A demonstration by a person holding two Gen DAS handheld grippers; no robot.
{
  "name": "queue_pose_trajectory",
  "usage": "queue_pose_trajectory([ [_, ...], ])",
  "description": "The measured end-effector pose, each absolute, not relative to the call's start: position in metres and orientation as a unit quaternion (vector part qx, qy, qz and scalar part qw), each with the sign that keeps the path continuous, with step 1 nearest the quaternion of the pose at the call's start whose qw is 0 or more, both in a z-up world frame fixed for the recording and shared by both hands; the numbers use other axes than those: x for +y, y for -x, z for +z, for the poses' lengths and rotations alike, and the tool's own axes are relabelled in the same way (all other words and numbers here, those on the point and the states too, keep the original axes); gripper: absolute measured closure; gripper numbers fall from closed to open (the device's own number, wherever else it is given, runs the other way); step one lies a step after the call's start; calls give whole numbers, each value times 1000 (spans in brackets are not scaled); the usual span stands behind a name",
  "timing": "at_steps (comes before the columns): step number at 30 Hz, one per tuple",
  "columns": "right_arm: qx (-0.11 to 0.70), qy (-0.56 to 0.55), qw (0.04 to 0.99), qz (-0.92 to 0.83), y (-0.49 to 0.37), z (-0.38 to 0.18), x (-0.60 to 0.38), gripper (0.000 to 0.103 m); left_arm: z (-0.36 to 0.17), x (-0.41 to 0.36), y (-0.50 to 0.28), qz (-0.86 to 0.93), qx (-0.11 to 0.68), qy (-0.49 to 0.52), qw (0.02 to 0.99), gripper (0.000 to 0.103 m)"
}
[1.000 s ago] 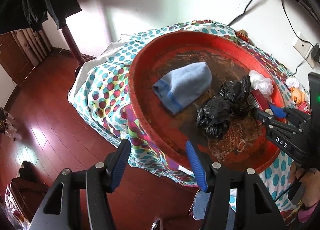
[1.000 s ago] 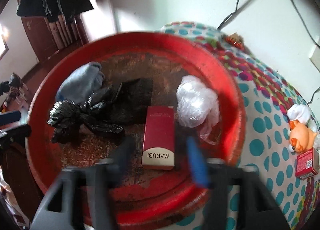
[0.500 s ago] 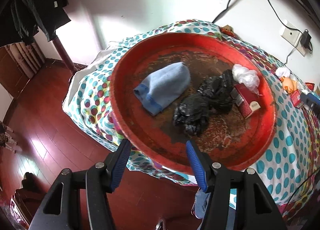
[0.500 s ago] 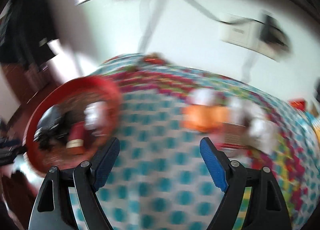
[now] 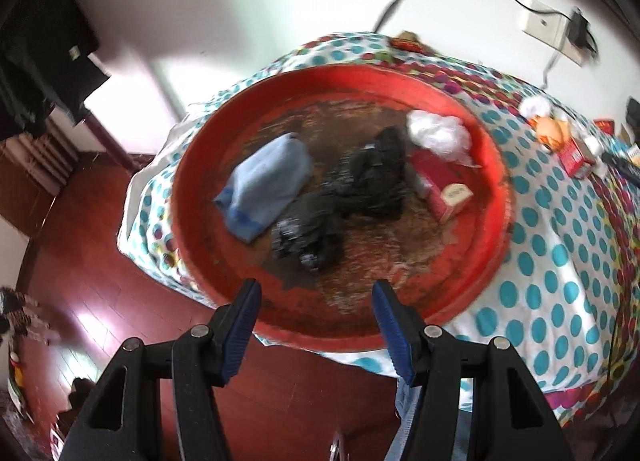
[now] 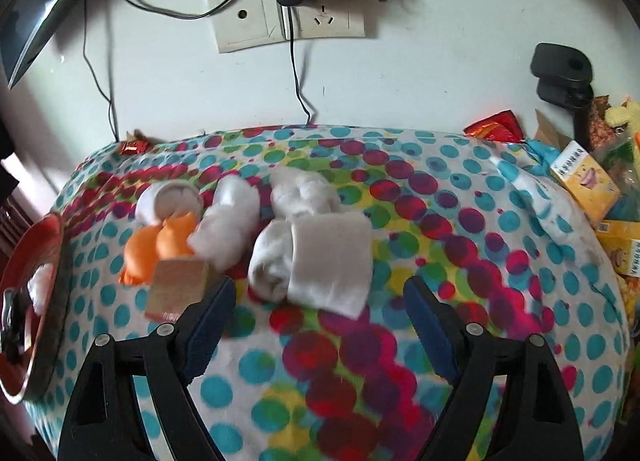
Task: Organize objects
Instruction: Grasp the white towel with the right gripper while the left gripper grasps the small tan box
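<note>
A round red tray [image 5: 494, 165] lies on the polka-dot cloth and holds a blue cloth [image 5: 266, 185], crumpled black bags [image 5: 344, 197], a red box [image 5: 442, 187] and a clear plastic wad [image 5: 438, 135]. My left gripper [image 5: 316, 297] is open and empty above the tray's near rim. My right gripper [image 6: 316, 301] is open and empty, just short of a folded white cloth [image 6: 316, 261]. Beside the cloth lie white sock rolls [image 6: 230, 221], an orange toy [image 6: 158, 251] and a small box [image 6: 178, 291]. The tray's rim [image 6: 60, 281] shows at the left edge.
Wall sockets with plugged cables [image 6: 292, 17] sit above the table's far edge. Yellow boxes and snack packets [image 6: 588, 181] crowd the right side, with a black clamp stand [image 6: 560, 73] behind. A wooden floor [image 5: 100, 293] lies below the table's left edge.
My right gripper has left the tray and swung right to the white cloth and toys. My left gripper has pulled back and shifted a little, so more of the table shows.
</note>
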State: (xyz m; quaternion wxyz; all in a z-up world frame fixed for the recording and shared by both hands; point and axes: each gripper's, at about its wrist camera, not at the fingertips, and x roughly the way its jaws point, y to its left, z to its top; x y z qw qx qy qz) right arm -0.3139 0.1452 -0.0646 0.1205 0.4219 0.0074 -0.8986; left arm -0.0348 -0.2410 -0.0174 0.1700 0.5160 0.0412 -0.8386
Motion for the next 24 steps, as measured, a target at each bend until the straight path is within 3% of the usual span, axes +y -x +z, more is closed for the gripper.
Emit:
queue_pose_trajectory([
  [7,32,-427,115,-897,340,-85,128,17,-13,-187,71,-841,-4,-527,126,44],
  [8,37,-426,114,-897,341,-87,128,24,-13,-175,79,-842,-12,-527,115,44],
  [9,38,-425,118,-897,341,-89,129,40,-13,-167,84,-842,-19,-528,108,44],
  [10,37,-425,129,-895,340,-91,130,50,-14,-155,91,-843,-27,-529,98,44],
  [12,35,-424,140,-894,335,-93,133,57,-16,-132,106,-845,-36,-528,75,44],
  [24,39,-416,155,-895,280,-95,202,58,-41,0,200,-834,-13,-547,-67,44],
])
